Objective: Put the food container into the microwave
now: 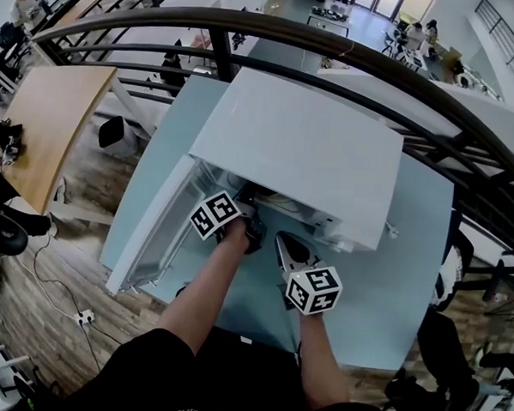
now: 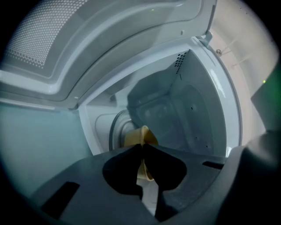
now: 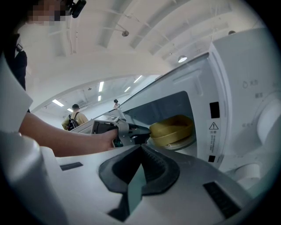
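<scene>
The yellow food container (image 3: 172, 129) sits inside the white microwave (image 1: 303, 151), on the turntable (image 3: 186, 141). My left gripper (image 1: 249, 230) reaches into the opening and is shut on the container's rim (image 2: 141, 135); in the left gripper view its jaws meet over the yellow edge. My right gripper (image 1: 282, 243) hovers just outside the opening, right of the left one. Its jaws (image 3: 141, 149) are shut with nothing between them. In the head view the container is hidden by the microwave's top.
The microwave door (image 1: 153, 229) hangs open to the left. The microwave stands on a light blue table (image 1: 382, 284). A dark curved railing (image 1: 275, 25) runs behind it. The control panel (image 3: 246, 88) lies right of the cavity.
</scene>
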`<state>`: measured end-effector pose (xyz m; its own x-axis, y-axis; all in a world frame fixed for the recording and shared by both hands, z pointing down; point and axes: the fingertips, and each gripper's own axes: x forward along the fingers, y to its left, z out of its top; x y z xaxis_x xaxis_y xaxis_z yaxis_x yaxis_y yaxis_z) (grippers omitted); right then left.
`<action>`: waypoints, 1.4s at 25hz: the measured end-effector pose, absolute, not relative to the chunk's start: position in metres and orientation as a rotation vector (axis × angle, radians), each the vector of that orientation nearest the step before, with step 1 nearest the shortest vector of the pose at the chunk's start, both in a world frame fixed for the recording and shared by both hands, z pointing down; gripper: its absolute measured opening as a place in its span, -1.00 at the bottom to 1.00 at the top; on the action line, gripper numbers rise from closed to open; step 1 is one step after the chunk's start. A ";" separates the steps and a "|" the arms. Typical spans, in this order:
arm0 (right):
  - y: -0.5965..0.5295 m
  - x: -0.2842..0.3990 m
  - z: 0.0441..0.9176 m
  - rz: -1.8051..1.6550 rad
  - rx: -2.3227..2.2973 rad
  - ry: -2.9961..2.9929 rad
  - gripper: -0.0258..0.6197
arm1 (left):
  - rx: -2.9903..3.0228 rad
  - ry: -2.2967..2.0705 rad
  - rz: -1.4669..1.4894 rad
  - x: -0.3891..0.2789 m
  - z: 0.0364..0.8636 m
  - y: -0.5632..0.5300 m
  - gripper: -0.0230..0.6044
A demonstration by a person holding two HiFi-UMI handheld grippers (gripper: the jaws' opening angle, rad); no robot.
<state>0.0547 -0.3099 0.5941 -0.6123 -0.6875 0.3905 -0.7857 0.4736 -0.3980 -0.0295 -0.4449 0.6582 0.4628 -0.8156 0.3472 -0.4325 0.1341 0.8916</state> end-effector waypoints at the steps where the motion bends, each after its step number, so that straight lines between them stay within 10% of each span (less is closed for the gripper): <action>1: -0.310 0.055 0.594 0.828 1.284 -2.540 -0.90 | 1.496 -1.150 -0.390 -0.030 0.658 -0.447 -0.83; 35: -0.282 0.071 0.570 0.758 1.321 -2.572 -0.90 | 1.591 -1.124 -0.352 -0.029 0.644 -0.420 -0.83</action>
<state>0.0713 -0.2820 0.5697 -0.6001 -0.7174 0.3538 -0.7946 0.4839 -0.3667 -0.0287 -0.4200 0.6437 0.5054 -0.8009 0.3212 -0.4741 0.0533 0.8788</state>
